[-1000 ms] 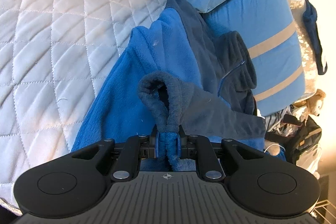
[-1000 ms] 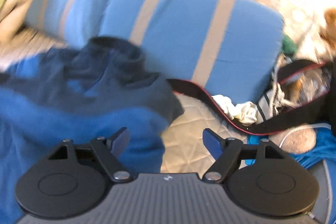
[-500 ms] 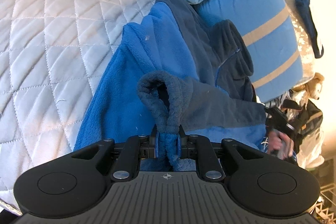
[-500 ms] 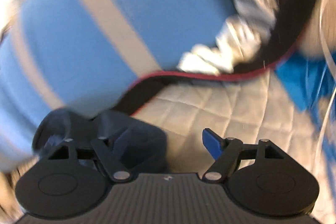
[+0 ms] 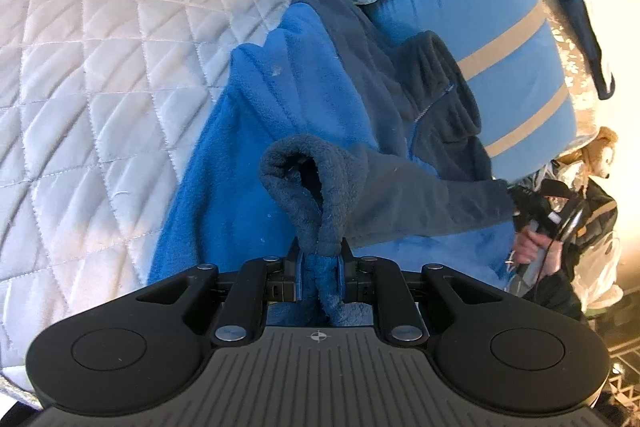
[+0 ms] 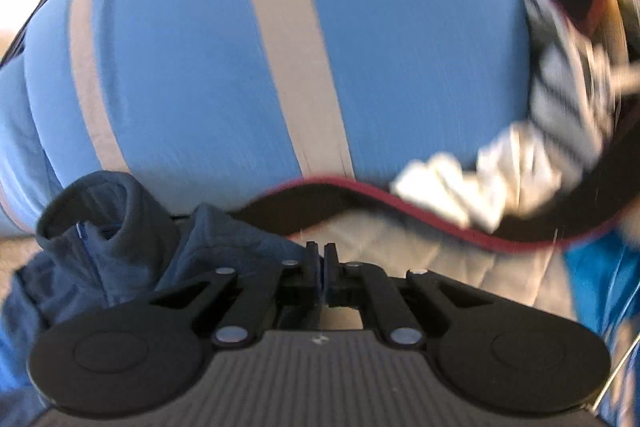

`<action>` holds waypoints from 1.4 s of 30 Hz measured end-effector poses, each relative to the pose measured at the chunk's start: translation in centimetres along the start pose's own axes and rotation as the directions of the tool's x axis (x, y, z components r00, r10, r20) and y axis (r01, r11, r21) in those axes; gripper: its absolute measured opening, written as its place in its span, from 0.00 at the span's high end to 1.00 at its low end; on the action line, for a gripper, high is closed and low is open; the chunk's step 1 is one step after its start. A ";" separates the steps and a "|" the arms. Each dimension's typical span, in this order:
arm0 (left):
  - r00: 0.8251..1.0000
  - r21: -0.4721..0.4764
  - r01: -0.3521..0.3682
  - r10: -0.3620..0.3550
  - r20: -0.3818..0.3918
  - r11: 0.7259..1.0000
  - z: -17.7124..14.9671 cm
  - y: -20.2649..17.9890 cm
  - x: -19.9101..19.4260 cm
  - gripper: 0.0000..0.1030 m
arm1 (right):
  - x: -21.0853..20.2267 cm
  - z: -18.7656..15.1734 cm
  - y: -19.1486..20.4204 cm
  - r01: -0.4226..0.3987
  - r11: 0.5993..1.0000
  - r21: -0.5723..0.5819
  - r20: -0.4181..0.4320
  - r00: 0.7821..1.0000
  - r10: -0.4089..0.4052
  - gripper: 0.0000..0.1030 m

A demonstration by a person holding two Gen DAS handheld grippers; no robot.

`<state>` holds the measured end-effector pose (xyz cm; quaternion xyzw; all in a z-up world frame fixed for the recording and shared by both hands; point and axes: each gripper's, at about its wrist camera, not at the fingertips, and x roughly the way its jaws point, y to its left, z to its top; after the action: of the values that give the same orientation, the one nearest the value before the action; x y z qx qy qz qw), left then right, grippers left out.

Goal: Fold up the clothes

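Right gripper (image 6: 320, 259) fingers now closed at fleece jacket (image 5: 280, 131) edge, left gripper (image 5: 319, 269) level, clamping cuff (image 5: 316, 179).

A bed covered by a pale quilted bedspread (image 5: 100, 67) fills the left side. Two light blue pillows with beige stripes (image 5: 480, 39) lie at its head. Beyond them sits a cluttered heap with a plush toy (image 5: 602, 151) against a warmly lit cream wall (image 5: 624, 27).
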<state>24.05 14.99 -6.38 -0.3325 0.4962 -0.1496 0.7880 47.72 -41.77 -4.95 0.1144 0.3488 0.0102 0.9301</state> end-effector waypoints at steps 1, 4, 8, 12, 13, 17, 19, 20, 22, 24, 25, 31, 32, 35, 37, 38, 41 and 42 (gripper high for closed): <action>1.000 0.000 -0.003 0.003 -0.001 1.000 0.0 0.0 0.0 0.86 | -0.3 0.4 0.4 0.041 0.999 -0.027 0.032 0.999 -0.040 1.00; 1.000 -0.001 -0.012 0.012 -0.004 1.000 0.0 0.1 0.0 0.86 | -0.3 2.2 0.4 0.126 0.991 -0.042 0.060 0.991 -0.123 1.00; 1.000 -0.002 -0.024 0.024 -0.007 1.000 0.1 0.2 0.0 0.86 | 0.1 3.0 1.0 0.101 0.991 -0.088 -0.004 0.995 -0.102 0.77; 1.000 -0.002 -0.026 0.026 -0.008 1.000 0.1 0.4 0.2 0.86 | 1.1 2.6 2.8 0.010 0.988 -0.151 -0.066 0.998 -0.020 0.22; 1.000 -0.004 -0.026 0.026 -0.008 1.000 0.1 0.4 0.2 0.86 | 1.4 2.4 3.3 -0.002 0.986 -0.169 -0.072 0.997 -0.010 0.22; 1.000 -0.004 -0.027 0.027 -0.010 1.000 0.2 0.4 0.3 0.86 | 2.8 1.8 5.3 -0.049 0.971 -0.233 -0.100 0.995 0.026 0.25; 1.000 -0.006 -0.027 0.027 -0.012 1.000 0.2 0.5 0.4 0.86 | 3.8 1.8 5.6 -0.064 0.970 -0.236 -0.123 0.992 0.036 0.26; 1.000 -0.007 -0.028 0.027 -0.013 1.000 0.3 0.5 0.4 0.86 | 4.4 1.8 5.9 -0.067 0.967 -0.247 -0.133 0.990 0.035 0.28; 0.999 -0.009 -0.029 0.029 -0.015 1.000 0.3 0.6 0.5 0.86 | 5.2 1.6 6.3 -0.066 0.959 -0.276 -0.151 0.988 0.024 0.38; 0.999 -0.009 -0.032 0.031 -0.016 0.999 0.4 0.6 0.5 0.86 | 6.0 1.3 6.6 -0.074 0.952 -0.297 -0.181 0.983 0.020 0.74; 0.999 -0.009 -0.033 0.033 -0.017 0.999 0.4 0.6 0.5 0.86 | 6.3 1.1 6.7 -0.073 0.949 -0.308 -0.185 0.983 0.016 0.76; 0.999 -0.008 -0.040 0.040 -0.021 0.999 0.5 0.6 0.7 0.86 | 6.3 2.2 6.1 0.008 0.934 -0.357 -0.097 0.994 -0.045 0.82; 0.999 -0.008 -0.041 0.041 -0.022 0.999 0.5 0.6 0.8 0.86 | 6.4 2.3 6.1 0.016 0.925 -0.380 -0.092 0.994 -0.054 0.83; 0.999 -0.009 -0.048 0.048 -0.023 0.999 0.6 0.7 0.8 0.86 | 7.1 2.1 6.5 0.031 0.888 -0.458 -0.083 0.994 -0.078 0.87; 0.998 -0.009 -0.055 0.055 -0.026 0.998 0.6 0.7 0.9 0.86 | 7.7 1.8 6.6 0.043 0.866 -0.498 -0.073 0.993 -0.091 0.87; 0.998 -0.008 -0.062 0.062 -0.031 0.998 0.6 0.8 0.9 0.86 | 8.0 1.6 6.6 0.049 0.859 -0.510 -0.065 0.993 -0.095 0.88; 0.995 -0.002 -0.084 0.084 -0.045 0.996 0.6 0.8 1.1 0.86 | 8.4 1.0 6.7 0.063 0.849 -0.525 -0.048 0.994 -0.103 0.86; 0.995 0.001 -0.087 0.087 -0.047 0.996 0.6 0.8 1.2 0.86 | 8.6 0.9 6.7 0.068 0.846 -0.528 -0.042 0.994 -0.106 0.84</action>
<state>25.06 15.15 -7.52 -0.3073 0.5286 -0.1228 0.7817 55.17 -34.62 -8.36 -0.1605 0.3696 0.0672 0.9127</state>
